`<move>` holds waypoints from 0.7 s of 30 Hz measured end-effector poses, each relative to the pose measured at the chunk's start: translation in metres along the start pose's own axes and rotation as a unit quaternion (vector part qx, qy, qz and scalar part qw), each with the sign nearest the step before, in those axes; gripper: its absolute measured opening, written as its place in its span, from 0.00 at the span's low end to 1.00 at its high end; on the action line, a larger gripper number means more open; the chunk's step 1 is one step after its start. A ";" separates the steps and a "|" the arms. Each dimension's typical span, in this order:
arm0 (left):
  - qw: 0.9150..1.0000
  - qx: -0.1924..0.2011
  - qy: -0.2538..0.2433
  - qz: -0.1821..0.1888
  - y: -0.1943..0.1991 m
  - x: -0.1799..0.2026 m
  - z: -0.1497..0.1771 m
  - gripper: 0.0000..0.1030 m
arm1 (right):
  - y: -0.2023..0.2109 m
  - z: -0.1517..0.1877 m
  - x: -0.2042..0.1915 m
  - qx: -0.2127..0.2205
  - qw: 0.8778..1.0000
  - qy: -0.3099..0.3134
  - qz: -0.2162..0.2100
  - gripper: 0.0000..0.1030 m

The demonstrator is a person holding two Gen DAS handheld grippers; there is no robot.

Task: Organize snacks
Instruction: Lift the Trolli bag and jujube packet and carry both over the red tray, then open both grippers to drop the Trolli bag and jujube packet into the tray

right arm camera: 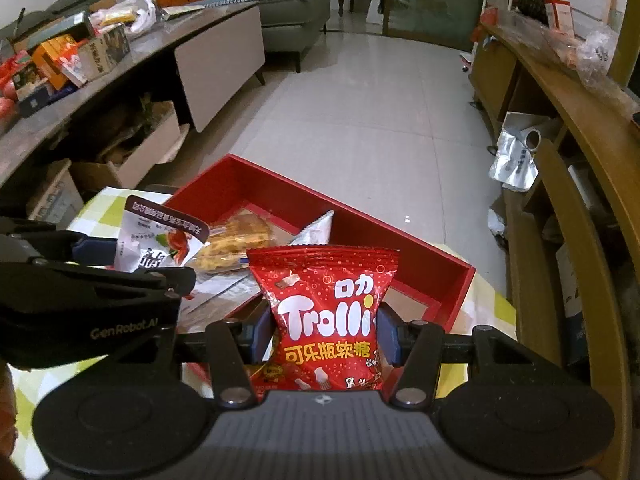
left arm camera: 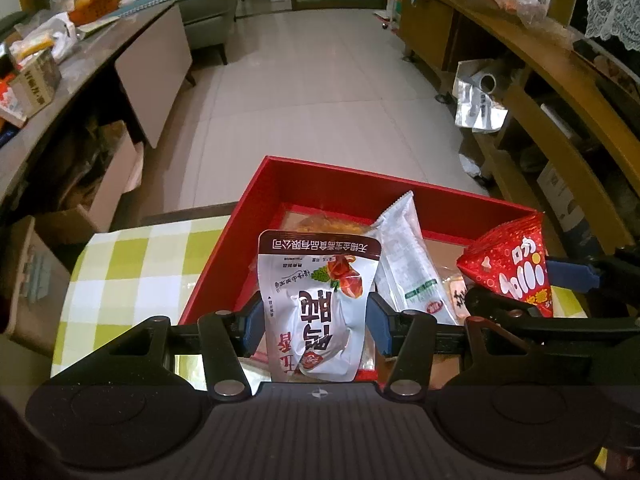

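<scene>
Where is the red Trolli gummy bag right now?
The red Trolli bag is clamped upright in the right gripper, over the near edge of the red box; in the left wrist view it shows at right.

The shallow red cardboard tray has bare floor at its right end; its left half is crowded by a clear-wrapped pastry and a long white sachet.

A home living room: grey sofa, tiled floor, long wooden shelf unit, cluttered cabinet, checked tablecloth, lace curtain.
</scene>
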State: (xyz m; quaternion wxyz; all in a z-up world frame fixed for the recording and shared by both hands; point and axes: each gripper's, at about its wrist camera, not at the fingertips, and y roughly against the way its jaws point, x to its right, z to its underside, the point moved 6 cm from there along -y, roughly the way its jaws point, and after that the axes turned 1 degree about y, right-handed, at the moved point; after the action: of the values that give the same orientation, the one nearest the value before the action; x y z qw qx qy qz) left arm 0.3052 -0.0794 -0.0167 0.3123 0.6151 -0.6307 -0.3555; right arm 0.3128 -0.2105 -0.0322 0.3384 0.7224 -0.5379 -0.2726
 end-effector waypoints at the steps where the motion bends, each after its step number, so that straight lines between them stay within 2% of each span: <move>1: 1.000 -0.001 -0.001 -0.001 -0.003 0.000 -0.001 0.58 | -0.003 -0.001 0.001 -0.001 1.000 0.001 0.003 0.59; 13: 1.000 -0.018 0.003 -0.010 -0.035 -0.007 -0.007 0.59 | -0.041 -0.006 0.009 -0.016 1.000 -0.011 0.004 0.59; 21: 1.000 -0.010 0.003 -0.014 -0.044 -0.006 -0.012 0.61 | -0.058 -0.007 0.008 -0.017 1.000 -0.018 0.005 0.59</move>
State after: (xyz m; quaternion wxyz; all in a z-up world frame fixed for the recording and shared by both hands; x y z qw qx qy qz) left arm 0.3403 -0.0737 -0.0464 0.3157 0.6216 -0.6173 -0.3644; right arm 0.3551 -0.2059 -0.0737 0.3427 0.7085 -0.5430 -0.2927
